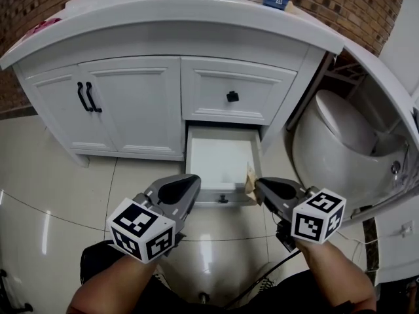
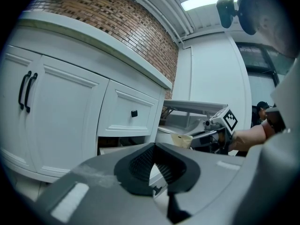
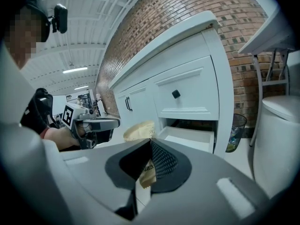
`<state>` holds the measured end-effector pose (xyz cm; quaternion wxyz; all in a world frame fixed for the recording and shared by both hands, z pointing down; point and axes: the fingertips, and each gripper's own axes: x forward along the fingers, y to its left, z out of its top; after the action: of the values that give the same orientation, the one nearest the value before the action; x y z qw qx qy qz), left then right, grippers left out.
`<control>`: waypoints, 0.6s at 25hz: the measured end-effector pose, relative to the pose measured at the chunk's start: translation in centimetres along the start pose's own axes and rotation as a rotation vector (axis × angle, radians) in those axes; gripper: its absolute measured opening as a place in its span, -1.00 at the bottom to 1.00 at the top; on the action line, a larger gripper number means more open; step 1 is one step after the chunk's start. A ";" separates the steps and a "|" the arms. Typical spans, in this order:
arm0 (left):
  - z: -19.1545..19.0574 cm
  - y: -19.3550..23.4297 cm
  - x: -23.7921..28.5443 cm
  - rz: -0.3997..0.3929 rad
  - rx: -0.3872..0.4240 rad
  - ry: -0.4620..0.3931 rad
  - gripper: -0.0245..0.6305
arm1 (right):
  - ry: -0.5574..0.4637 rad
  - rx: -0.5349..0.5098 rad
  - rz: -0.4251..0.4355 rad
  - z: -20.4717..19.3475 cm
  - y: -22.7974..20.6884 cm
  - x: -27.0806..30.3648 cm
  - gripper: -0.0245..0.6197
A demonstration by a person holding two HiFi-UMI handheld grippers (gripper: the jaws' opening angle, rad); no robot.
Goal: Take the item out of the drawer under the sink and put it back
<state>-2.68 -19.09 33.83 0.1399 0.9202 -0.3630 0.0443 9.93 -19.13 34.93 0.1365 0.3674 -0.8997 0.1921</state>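
Nearest me, my left tongs [image 1: 190, 183] sit at 7 o'clock with the jaws closed on nothing. My right tongs [image 1: 259, 186], at 5 o'clock, are clamped on a tan paper packet [image 1: 251, 183], which sticks up past the tips.

The packet is out of the open bottom drawer [image 1: 221, 159] and hangs just beside its front right corner. I judge the taking-out done and the putting-back left to do. For that I need to carry the packet toward 11 o'clock over the drawer's pale floor, lower it and spread the right jaws. The left tongs are free to push the drawer front.

I cannot tell whether the packet touches the drawer's corner. Its print is too small to read. The drawer's back end lies in shadow under the upper drawer [image 1: 236, 87]. Farther off, the toilet [image 1: 334, 142] stands at 2 o'clock, and the counter [image 1: 196, 8] at 12 o'clock is cut off, so the sink does not show.
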 end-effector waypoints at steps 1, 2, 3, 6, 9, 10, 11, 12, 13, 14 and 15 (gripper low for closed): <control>0.0 0.0 0.0 0.002 0.001 0.000 -0.91 | 0.001 -0.023 -0.006 0.4 -0.2 0.2 -0.90; 0.0 0.1 0.1 0.004 0.003 0.000 -0.91 | 0.002 -0.051 -0.014 0.9 -0.3 0.5 -0.90; 0.1 0.1 0.1 0.005 0.005 0.000 -0.91 | 0.005 -0.085 -0.023 1.4 -0.5 0.8 -0.90; 0.2 0.1 0.1 0.003 0.008 -0.005 -0.91 | 0.043 -0.225 -0.059 2.7 -1.2 2.2 -0.90; 0.3 0.2 0.2 0.001 0.003 -0.014 -0.91 | 0.127 -0.398 -0.090 3.2 -2.2 4.4 -0.90; 0.3 0.3 0.2 0.002 0.000 -0.016 -0.91 | 0.161 -0.461 -0.095 3.2 -2.6 5.3 -0.90; 0.3 0.4 0.2 0.003 -0.003 -0.019 -0.91 | 0.193 -0.519 -0.097 3.2 -2.9 6.2 -0.90; 0.4 0.5 0.1 0.005 -0.005 -0.022 -0.91 | 0.221 -0.567 -0.095 3.2 -3.1 7.2 -0.90; 0.4 0.5 0.1 0.006 -0.008 -0.025 -0.91 | 0.243 -0.602 -0.093 3.3 -3.5 8.1 -0.90; 0.5 0.6 0.1 0.006 -0.009 -0.028 -0.91 | 0.263 -0.622 -0.091 3.3 -3.8 9.0 -0.90; 0.6 0.6 0.1 0.007 -0.011 -0.031 -0.91 | 0.282 -0.632 -0.091 3.2 -4.3 10.0 -0.90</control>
<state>-3.05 -19.74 33.44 0.1393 0.9187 -0.3685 0.0285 5.76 -29.43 37.01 0.3748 0.3167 -0.8697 -0.0535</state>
